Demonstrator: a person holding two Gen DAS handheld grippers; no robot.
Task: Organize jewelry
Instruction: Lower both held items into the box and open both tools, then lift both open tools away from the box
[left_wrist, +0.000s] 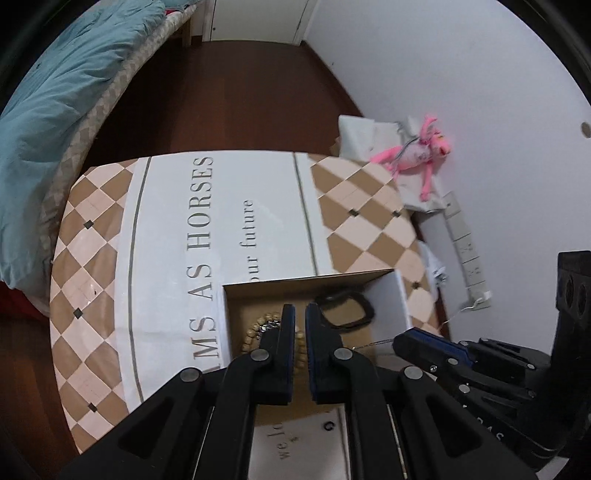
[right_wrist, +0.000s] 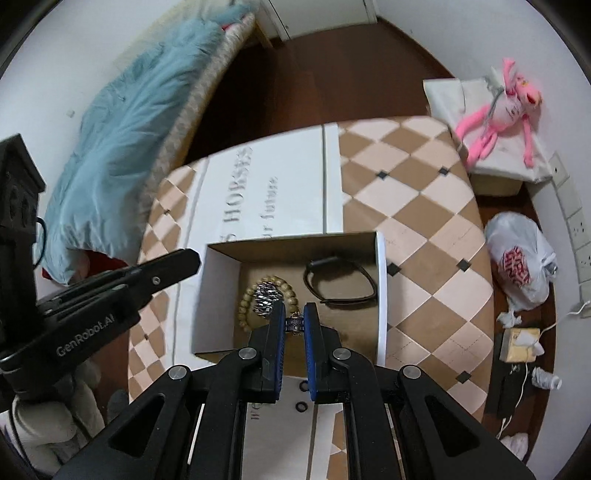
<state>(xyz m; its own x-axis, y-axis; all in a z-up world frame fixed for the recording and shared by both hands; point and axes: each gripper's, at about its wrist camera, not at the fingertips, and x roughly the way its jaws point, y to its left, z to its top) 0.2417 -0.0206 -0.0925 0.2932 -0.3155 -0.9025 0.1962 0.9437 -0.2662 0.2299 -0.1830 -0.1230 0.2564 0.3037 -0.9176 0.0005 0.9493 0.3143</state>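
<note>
Step in hand: placing a piece into the open cardboard box (right_wrist: 218, 291) on the checkered worktop (right_wrist: 424, 206); right gripper (right_wrist: 294, 317) fingers narrow, clamping a small dark ornate trinket (right_wrist: 294, 324) above the box floor, beside the wooden bead bracelet (right_wrist: 247, 295), silver chain bracelet (right_wrist: 266, 297) and black band (right_wrist: 340, 282); left gripper (left_wrist: 300, 312) fingers nearly together, holding nothing visible; next move likely calls for lowering and releasing.
</note>
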